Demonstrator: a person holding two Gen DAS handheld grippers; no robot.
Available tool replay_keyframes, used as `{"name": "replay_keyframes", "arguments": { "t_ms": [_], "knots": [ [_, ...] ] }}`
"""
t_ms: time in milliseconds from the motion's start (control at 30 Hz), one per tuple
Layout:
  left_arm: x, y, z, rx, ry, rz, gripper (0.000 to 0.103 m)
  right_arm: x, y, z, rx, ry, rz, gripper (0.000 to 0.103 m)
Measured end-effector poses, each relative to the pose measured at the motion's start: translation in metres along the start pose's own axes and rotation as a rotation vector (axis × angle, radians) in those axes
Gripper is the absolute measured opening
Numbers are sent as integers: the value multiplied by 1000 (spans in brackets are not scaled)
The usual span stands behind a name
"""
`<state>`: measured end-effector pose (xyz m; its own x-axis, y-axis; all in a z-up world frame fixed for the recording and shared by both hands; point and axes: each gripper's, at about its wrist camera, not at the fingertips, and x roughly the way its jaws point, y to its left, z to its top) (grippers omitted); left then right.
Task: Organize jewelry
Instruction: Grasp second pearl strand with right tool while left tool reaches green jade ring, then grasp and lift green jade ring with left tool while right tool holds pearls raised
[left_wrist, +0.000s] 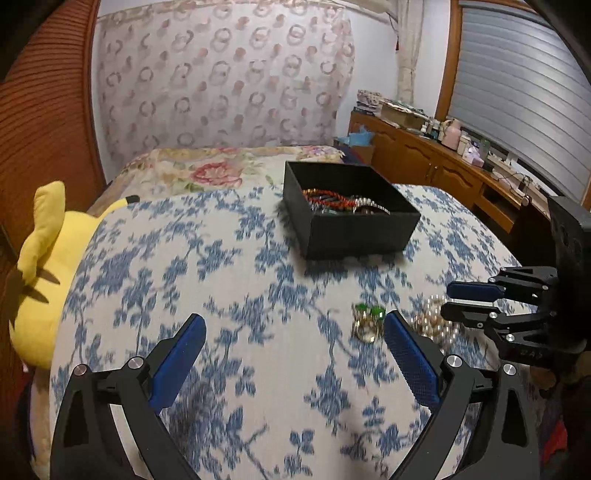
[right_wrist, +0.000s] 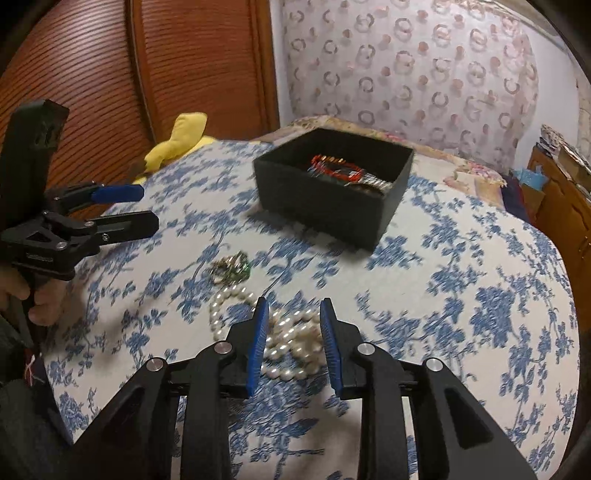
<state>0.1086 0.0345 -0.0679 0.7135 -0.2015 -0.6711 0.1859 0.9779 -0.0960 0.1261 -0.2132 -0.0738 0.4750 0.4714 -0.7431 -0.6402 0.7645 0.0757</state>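
My left gripper (left_wrist: 293, 326) has its jaws spread wide with nothing between them but bedspread; just outside its right finger lies a small gold piece with green stones (left_wrist: 367, 321), blurred, so I cannot tell whether it is a ring or earrings. My right gripper (right_wrist: 291, 308) has its jaws part open, not pressing on anything; a pearl necklace (right_wrist: 288, 339) lies heaped on the cloth beneath and between them, whether touching I cannot tell. The green-stoned piece sits just beyond the pearls, towards my left gripper; my left hand (right_wrist: 35, 299) shows at its handle.

Farther out stands a black open box (left_wrist: 354, 236) with red beaded strands (left_wrist: 325, 197) and other pieces inside, well apart from the loose jewelry. All of it rests on a bed with a white bedspread printed with blue flowers (left_wrist: 221, 295); a floral quilt (left_wrist: 207, 170) lies past the box; a yellow plush toy (left_wrist: 44, 266) rests at the bed's left edge. Behind hangs a sheer curtain with ring patterns (left_wrist: 221, 81); ribbed orange-brown wooden panelling (left_wrist: 44, 110) stands at left; a wooden cabinet (left_wrist: 424, 162) crowded with small items runs under a shuttered window (left_wrist: 517, 85) at right.
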Motion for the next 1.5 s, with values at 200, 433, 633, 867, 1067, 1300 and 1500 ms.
{"name": "replay_keyframes", "arguments": {
  "t_ms": [200, 433, 633, 867, 1067, 1300, 1500],
  "knots": [
    [-6, -5, -12, 2, 14, -3, 93, 8, 7, -1, -60, 29, -42, 19],
    [-9, -16, -18, 23, 19, -14, 93, -27, -1, 6, -54, -47, -56, 8],
    [-10, -18, -16, 26, 16, -24, 93, -73, -12, 22, -45, -151, -103, 8],
    [-3, -22, -12, 42, 32, -32, 93, -112, -18, 37, -65, -252, -212, 8],
    [11, -32, -9, 80, 67, -42, 93, -124, -36, 38, -21, -275, -245, 8],
    [31, -49, -2, 151, 112, -62, 68, -109, -43, 30, 4, -245, -221, 8],
    [49, -51, 2, 167, 155, -61, 46, -100, -44, 27, 24, -229, -195, 8]
  ]
}}
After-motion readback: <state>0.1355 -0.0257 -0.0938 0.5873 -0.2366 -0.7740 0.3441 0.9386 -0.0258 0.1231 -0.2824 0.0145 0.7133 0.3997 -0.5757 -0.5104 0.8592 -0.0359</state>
